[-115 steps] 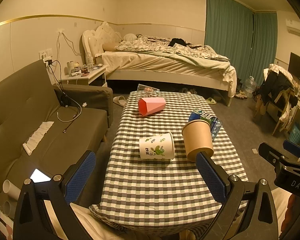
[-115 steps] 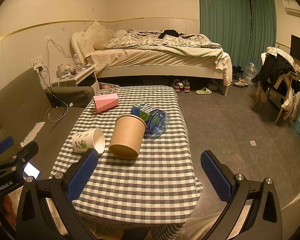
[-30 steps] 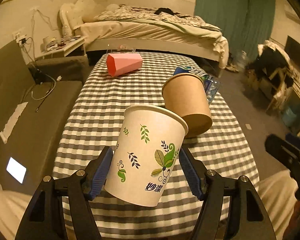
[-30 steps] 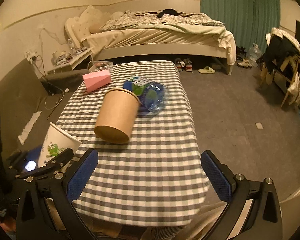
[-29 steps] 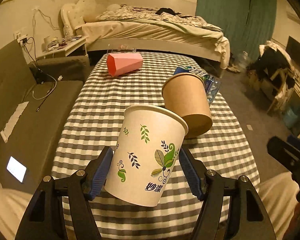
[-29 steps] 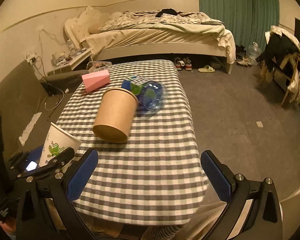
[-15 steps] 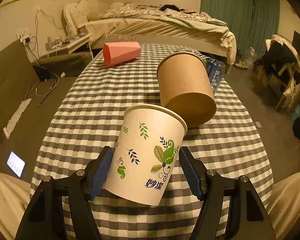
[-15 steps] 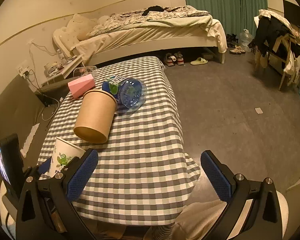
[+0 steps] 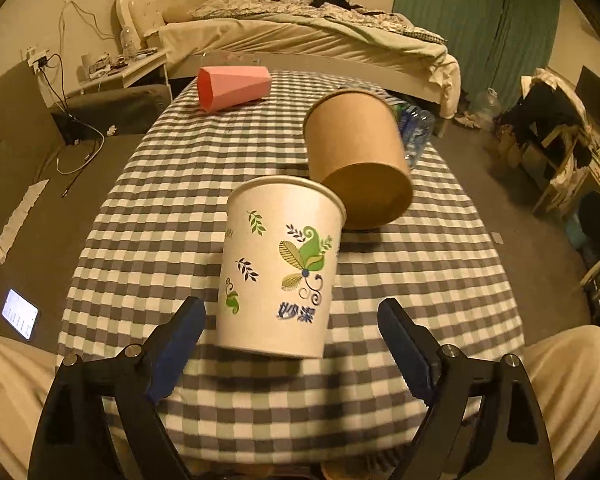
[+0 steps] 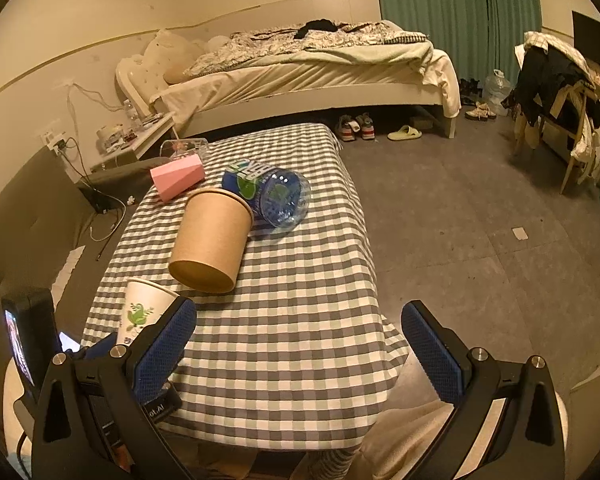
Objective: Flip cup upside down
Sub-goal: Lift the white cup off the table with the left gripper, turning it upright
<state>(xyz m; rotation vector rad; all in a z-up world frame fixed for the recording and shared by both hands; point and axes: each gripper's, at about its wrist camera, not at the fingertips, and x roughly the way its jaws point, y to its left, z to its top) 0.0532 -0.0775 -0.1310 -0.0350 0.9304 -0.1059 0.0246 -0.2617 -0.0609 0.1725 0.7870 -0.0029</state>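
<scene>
A white paper cup with green leaf print (image 9: 278,268) stands on the checked tablecloth (image 9: 164,216), wide rimmed end up, near the table's front edge. My left gripper (image 9: 292,336) is open around it, its blue pads clear of both sides. The cup also shows in the right wrist view (image 10: 142,312), at the lower left behind my right gripper's left finger. My right gripper (image 10: 300,344) is open and empty, above the table's near right corner.
A brown paper cup (image 9: 356,156) lies on its side just behind the white cup. A pink cup (image 9: 234,86) lies at the far left, a blue water bottle (image 10: 272,194) at the far right. A sofa (image 9: 8,152) and a lit phone (image 9: 20,314) lie to the left.
My left gripper held the white cup in the air, lowered it to the table and has now opened, letting it go. The right gripper swung a little to the right.
</scene>
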